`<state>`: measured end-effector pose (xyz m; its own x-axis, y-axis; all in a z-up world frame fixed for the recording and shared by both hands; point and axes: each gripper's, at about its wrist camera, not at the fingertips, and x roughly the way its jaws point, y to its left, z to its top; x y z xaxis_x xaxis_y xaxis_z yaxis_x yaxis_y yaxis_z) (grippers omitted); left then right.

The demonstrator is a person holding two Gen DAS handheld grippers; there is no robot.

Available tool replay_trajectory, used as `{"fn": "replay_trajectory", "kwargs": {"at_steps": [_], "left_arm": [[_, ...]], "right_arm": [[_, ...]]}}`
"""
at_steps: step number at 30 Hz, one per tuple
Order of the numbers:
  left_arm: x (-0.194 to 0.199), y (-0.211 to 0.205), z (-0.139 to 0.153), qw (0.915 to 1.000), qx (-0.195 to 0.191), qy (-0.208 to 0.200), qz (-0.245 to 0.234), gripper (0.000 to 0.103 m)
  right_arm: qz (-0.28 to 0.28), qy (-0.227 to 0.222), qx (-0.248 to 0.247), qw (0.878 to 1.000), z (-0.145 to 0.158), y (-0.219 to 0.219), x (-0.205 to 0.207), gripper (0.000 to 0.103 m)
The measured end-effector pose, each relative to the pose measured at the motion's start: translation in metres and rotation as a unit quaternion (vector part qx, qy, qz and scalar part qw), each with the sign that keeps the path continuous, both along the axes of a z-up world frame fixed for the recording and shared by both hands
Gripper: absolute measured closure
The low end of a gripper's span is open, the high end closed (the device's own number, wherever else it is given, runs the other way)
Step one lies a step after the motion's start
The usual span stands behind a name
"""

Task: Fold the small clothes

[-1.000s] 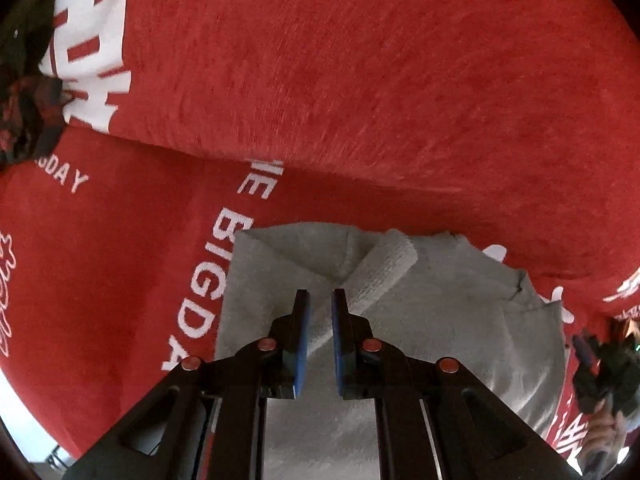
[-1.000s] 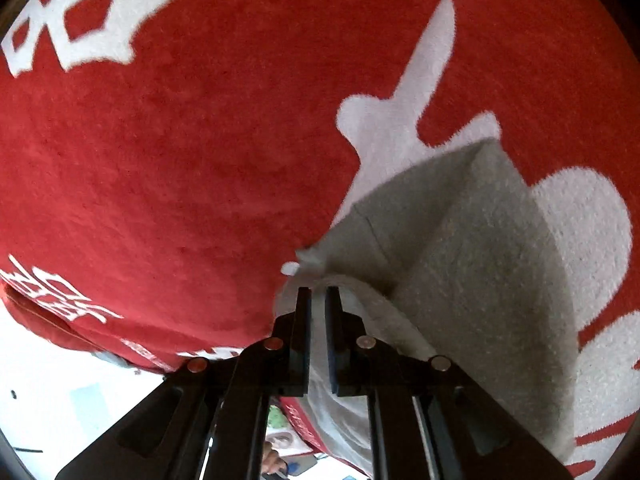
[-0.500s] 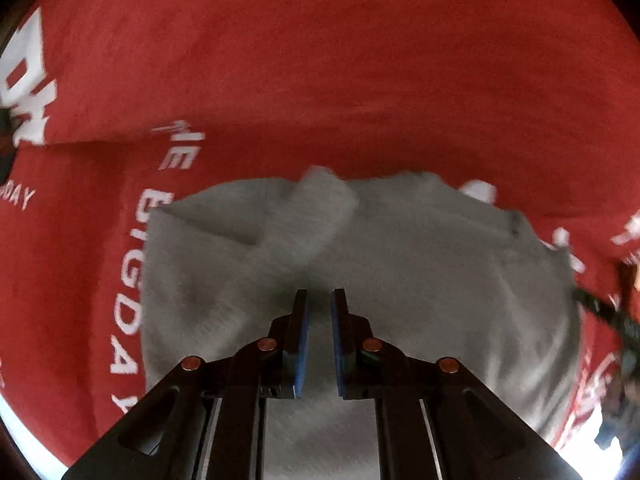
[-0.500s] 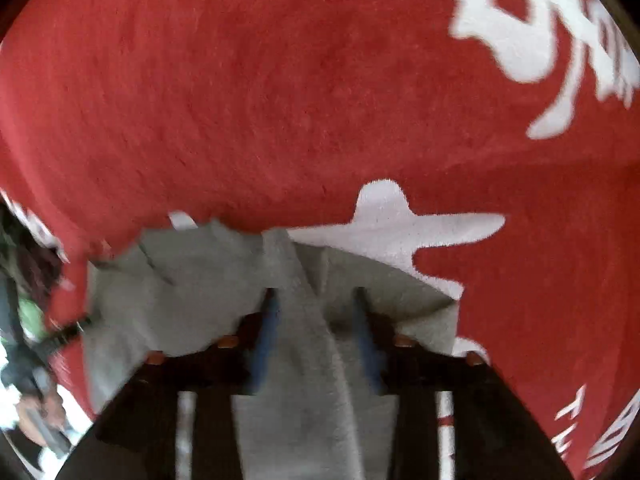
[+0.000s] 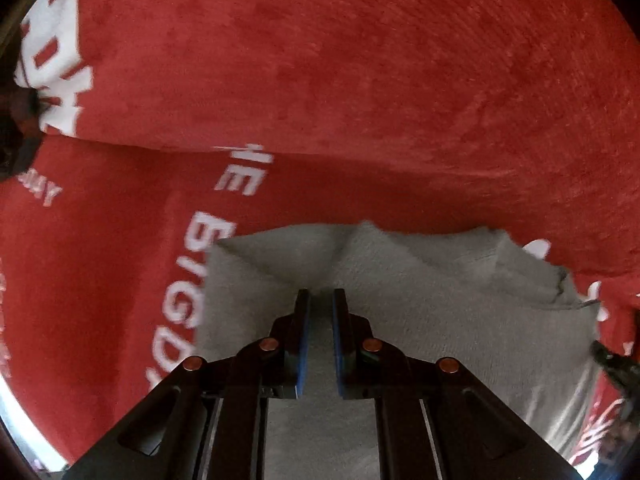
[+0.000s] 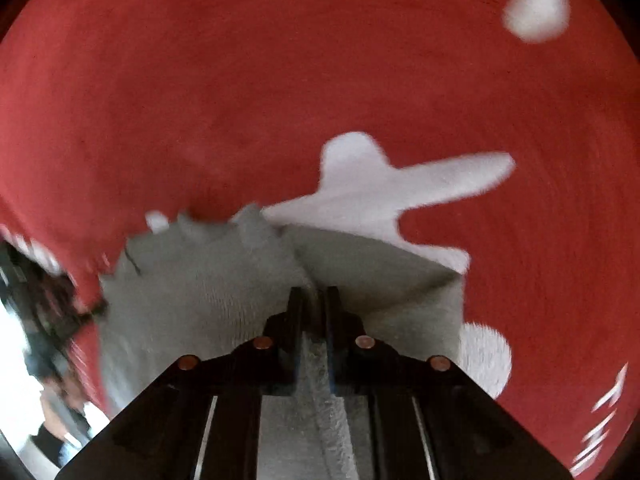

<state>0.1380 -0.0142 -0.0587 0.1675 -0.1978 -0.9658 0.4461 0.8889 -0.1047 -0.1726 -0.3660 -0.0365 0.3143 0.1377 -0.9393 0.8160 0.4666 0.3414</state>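
Currently, item one: your left claw, pointing steeply down, jaws almost together, with a raised ridge of the grey cloth running into the narrow gap between the blue pads. You appear to have it pinched on that ridge; the contact itself sits at the tips and is partly hidden.

Item two: your right claw, jaws likewise drawn nearly closed, a hemmed strip of the same grey cloth lying between them and running back towards the camera. Clenched on the cloth, as far as this blurred view allows.

Item three: the grey cloth itself, a small knitted garment, resting on a red blanket with white lettering and white shapes. One flap is laid over the body, giving a diagonal crease; the far edge is uneven and a corner sticks up.

Status: folding begun, not finished, by my reading. One fold looks made; the shape is still loose and lopsided. You probably have at least one more fold and a flattening left.

Item four: your other claw's dark tip shows at the right edge of the left view.
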Motion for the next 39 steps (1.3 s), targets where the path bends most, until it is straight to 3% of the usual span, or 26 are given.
{"fn": "replay_trajectory", "kwargs": {"at_steps": [1,5,7,9,12,13,15,17,21,27,32,38,39], "left_arm": [[0.000,0.006,0.001,0.9998,0.017,-0.006,-0.001,0.091],[-0.006,0.029,0.013,0.9996,0.022,-0.011,-0.011,0.091],[-0.010,0.042,0.018,0.9995,0.025,-0.009,-0.016,0.091],[-0.013,0.051,0.027,0.9995,0.026,-0.004,-0.016,0.091],[-0.027,0.064,0.035,0.9995,0.023,-0.003,-0.021,0.088],[-0.033,0.069,0.038,0.9994,0.025,-0.006,-0.022,0.054],[-0.041,0.074,0.042,0.9993,0.026,-0.019,-0.016,0.000],[-0.056,0.078,0.048,0.9983,0.026,-0.041,-0.031,0.000],[-0.075,0.082,0.045,0.9975,0.020,-0.030,-0.061,0.000],[-0.088,0.105,0.026,0.9959,-0.008,0.018,-0.088,0.000],[-0.096,0.133,0.018,0.9905,-0.045,0.068,-0.111,0.000],[-0.099,0.145,0.002,0.9814,-0.084,0.104,-0.138,0.010],[-0.098,0.145,-0.002,0.9799,-0.090,0.109,-0.140,0.018]], "right_arm": [[-0.003,0.009,-0.007,1.000,0.002,-0.001,-0.003,0.094],[-0.011,0.008,-0.005,1.000,0.014,-0.002,-0.021,0.088],[-0.014,0.007,-0.004,1.000,0.022,0.003,-0.030,0.082],[-0.018,0.005,-0.001,1.000,0.030,0.008,-0.040,0.067],[-0.019,-0.002,0.004,1.000,0.037,0.021,-0.051,0.065],[-0.018,-0.004,0.004,1.000,0.040,0.027,-0.053,0.065],[-0.015,-0.009,0.004,1.000,0.046,0.040,-0.056,0.065],[-0.012,-0.018,0.006,1.000,0.053,0.053,-0.059,0.065],[0.005,-0.037,0.025,0.999,0.057,0.086,-0.054,0.056],[0.014,-0.063,0.075,0.995,0.053,0.154,-0.049,0.053],[-0.018,-0.068,0.146,0.987,0.027,0.223,-0.052,0.048],[-0.130,-0.105,0.248,0.954,-0.022,0.288,-0.051,0.048],[-0.153,-0.122,0.248,0.949,-0.026,0.293,-0.050,0.048]]}}
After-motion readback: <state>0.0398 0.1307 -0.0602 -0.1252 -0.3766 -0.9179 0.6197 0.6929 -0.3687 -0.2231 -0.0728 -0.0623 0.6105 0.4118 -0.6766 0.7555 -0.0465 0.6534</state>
